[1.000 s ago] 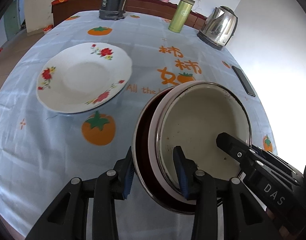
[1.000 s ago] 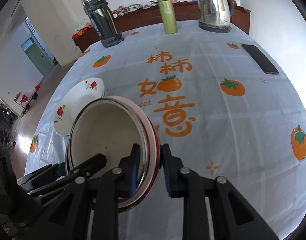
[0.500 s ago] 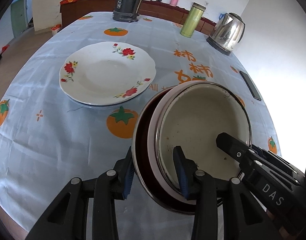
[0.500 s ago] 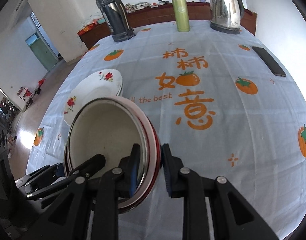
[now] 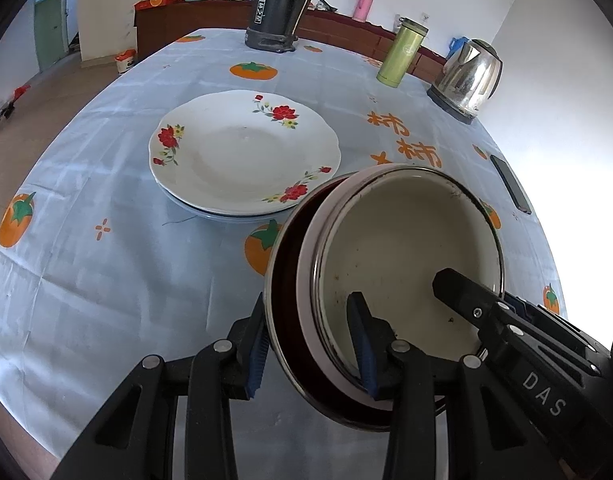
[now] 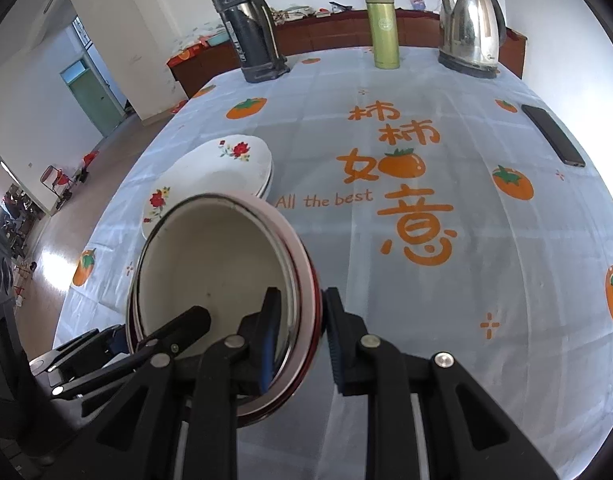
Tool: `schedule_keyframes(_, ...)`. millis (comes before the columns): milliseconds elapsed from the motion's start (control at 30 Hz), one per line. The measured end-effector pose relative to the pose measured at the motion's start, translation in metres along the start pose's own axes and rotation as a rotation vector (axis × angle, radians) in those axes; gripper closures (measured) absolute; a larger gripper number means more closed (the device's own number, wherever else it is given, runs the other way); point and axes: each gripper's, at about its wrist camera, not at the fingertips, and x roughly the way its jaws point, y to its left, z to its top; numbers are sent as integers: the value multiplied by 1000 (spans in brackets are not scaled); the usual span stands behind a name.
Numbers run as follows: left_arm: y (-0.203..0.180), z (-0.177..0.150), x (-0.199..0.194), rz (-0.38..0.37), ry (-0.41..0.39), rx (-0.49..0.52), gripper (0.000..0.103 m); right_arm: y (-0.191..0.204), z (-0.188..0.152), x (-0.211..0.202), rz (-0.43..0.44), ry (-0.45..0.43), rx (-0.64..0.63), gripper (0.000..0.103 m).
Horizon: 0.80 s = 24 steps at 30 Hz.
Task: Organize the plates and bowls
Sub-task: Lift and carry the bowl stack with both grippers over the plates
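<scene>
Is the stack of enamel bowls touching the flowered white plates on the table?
Apart. In the left wrist view the round cream enamel bowls, held in both claws, show blue tablecloth between them and the flowered white plates.

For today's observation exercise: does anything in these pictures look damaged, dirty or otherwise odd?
Yes. The cream bowl, gripped at its rim by both the left gripper and the right gripper, has dark specks inside and small dark marks along its rim.

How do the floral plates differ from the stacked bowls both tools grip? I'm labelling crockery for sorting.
The floral plates are shallow and white with red flowers; the stacked bowls are deep, plain cream inside with a dark red outer one. The plates lie flat on the tablecloth; the bowls are tilted, clamped by the left tool and right tool. Both are nested stacks.
</scene>
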Motion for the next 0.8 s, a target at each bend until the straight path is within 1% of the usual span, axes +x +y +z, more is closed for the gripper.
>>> schedule_keyframes(533, 10, 6, -10, 6, -21, -15, 63, 13, 4, -3, 5, -14, -28, 80)
schedule_keyframes(700, 14, 11, -14, 21, -21, -20, 63, 19, 9, -2, 11, -13, -34, 80)
schedule_keyframes(800, 17, 17, -19, 35, -33, -23, 63, 25, 15, -1, 20, -18, -40, 80)
